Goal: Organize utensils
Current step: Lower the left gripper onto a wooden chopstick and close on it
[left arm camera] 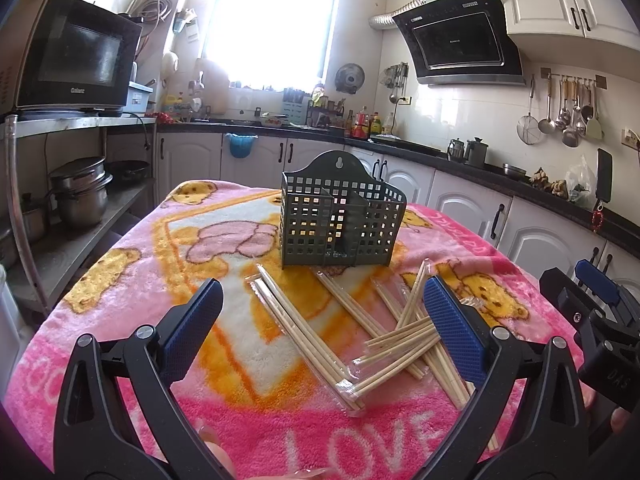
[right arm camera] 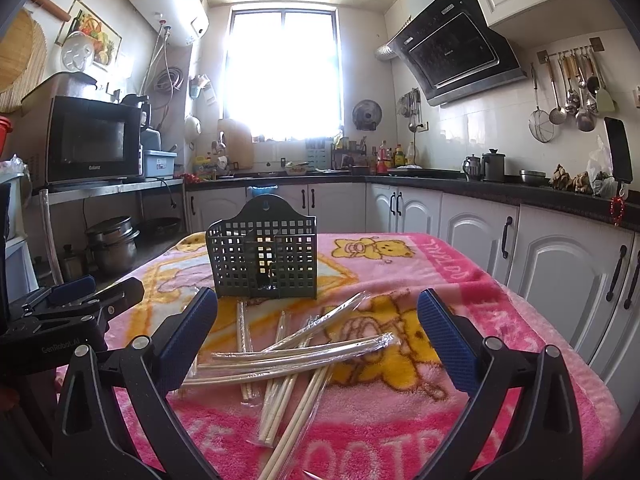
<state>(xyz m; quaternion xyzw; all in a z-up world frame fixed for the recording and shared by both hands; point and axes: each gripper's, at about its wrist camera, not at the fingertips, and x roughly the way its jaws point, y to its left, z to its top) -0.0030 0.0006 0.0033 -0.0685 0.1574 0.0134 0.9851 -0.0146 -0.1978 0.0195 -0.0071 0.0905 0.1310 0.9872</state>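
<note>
Holder (left arm camera: 340, 222) stands empty behind wrapped chopsticks (left arm camera: 308, 332) scattered on blanket (left arm camera: 132, 280).

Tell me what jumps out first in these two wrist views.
The loud pink bear-print blanket over the table hits first, with a dark green perforated utensil holder standing upright mid-table, apparently empty. In front of it lies a crossed heap of plastic-wrapped bamboo chopsticks. The left claw and right claw both gape open over the pile, holding nothing.
</note>
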